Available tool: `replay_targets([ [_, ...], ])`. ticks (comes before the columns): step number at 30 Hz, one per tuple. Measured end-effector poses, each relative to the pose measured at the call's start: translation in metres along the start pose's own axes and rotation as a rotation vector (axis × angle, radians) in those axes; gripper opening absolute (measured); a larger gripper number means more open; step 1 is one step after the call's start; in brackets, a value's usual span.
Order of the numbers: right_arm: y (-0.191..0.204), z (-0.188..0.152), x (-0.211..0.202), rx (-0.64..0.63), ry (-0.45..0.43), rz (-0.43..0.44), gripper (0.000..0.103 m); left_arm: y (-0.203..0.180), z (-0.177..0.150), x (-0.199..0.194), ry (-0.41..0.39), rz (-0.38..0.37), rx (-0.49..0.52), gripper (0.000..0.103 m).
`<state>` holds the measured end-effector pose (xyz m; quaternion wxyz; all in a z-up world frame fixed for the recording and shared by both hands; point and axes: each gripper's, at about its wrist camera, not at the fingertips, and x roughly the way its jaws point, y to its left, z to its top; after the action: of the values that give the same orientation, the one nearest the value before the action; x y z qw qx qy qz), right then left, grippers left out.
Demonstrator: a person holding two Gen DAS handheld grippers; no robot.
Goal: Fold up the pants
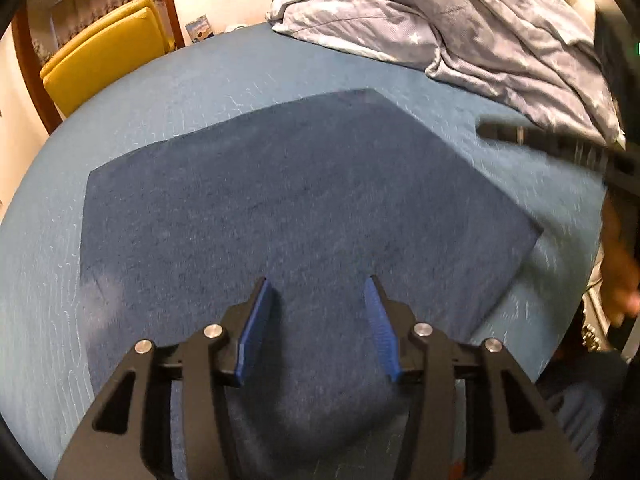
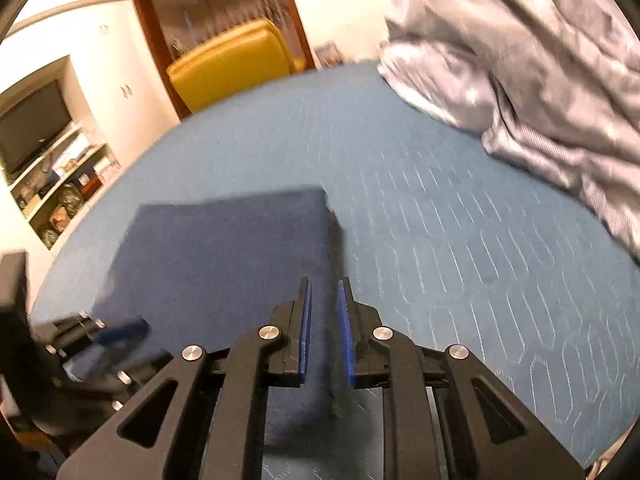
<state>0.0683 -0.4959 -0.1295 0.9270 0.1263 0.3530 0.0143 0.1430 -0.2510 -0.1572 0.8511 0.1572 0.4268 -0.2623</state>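
The dark blue pants [image 1: 300,200] lie folded flat on the light blue bed sheet [image 1: 160,92]. My left gripper [image 1: 318,280] hovers over their near part, its blue pads wide apart, with nothing pinched between them. In the right wrist view the pants [image 2: 224,256] form a flat dark rectangle. My right gripper [image 2: 323,284] is over their right edge, its pads a narrow gap apart and holding no cloth. The left gripper [image 2: 120,332] shows blurred at the lower left of that view. The right gripper [image 1: 540,144] crosses the left view's right side as a dark bar.
A crumpled grey-blue duvet [image 1: 460,20] is heaped at the back right of the bed. A yellow chair [image 2: 232,68] stands beyond the far edge by a wooden door frame. A shelf unit [image 2: 60,196] with a television [image 2: 32,124] is off to the left. A hand [image 1: 616,272] is at the right edge.
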Motion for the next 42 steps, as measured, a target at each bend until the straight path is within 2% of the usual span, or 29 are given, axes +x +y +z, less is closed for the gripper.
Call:
replay_targets([
  [2, 0.008, 0.001, 0.009, -0.023, 0.036, -0.006, 0.017, 0.001, -0.001, -0.003, 0.006, -0.002, -0.003, 0.051],
  [4, 0.007, -0.011, 0.038, -0.012, 0.169, -0.022, 0.017, 0.006, 0.001, -0.014, -0.002, -0.021, -0.015, 0.052],
  [5, 0.007, -0.014, 0.045, -0.018, 0.183, -0.038, 0.017, 0.008, 0.001, -0.021, -0.016, -0.022, -0.018, 0.059],
  [7, 0.010, -0.013, 0.042, -0.037, 0.160, -0.053, 0.017, 0.016, 0.001, -0.038, -0.037, -0.020, -0.038, 0.070],
  [10, 0.013, -0.004, 0.019, 0.005, 0.116, -0.141, 0.019, 0.027, -0.003, -0.064, -0.043, -0.010, -0.066, 0.081],
  [13, 0.022, -0.009, -0.006, 0.070, 0.108, -0.195, 0.041, 0.034, -0.009, -0.086, -0.041, -0.002, -0.092, 0.095],
  [15, 0.042, -0.015, -0.031, 0.071, 0.084, -0.253, 0.068, 0.040, -0.014, -0.098, -0.041, -0.030, -0.127, 0.099],
  [17, 0.062, -0.022, -0.054, 0.081, 0.076, -0.284, 0.081, 0.046, -0.019, -0.113, -0.056, -0.031, -0.150, 0.101],
  [19, 0.080, -0.027, -0.074, 0.081, 0.065, -0.322, 0.085, 0.052, -0.025, -0.127, -0.059, -0.001, -0.179, 0.101],
  [22, 0.105, -0.027, -0.101, 0.049, 0.035, -0.400, 0.086, 0.058, -0.034, -0.147, -0.070, 0.054, -0.188, 0.101],
  [26, 0.128, -0.025, -0.127, 0.041, -0.004, -0.434, 0.086, 0.072, -0.045, -0.166, -0.084, 0.006, -0.240, 0.101],
  [28, 0.137, -0.023, -0.133, 0.029, -0.012, -0.451, 0.086, 0.075, -0.048, -0.176, -0.099, 0.006, -0.241, 0.101],
  [42, 0.149, -0.027, -0.142, 0.024, -0.005, -0.444, 0.086, 0.070, -0.045, -0.189, -0.125, -0.012, -0.235, 0.101],
])
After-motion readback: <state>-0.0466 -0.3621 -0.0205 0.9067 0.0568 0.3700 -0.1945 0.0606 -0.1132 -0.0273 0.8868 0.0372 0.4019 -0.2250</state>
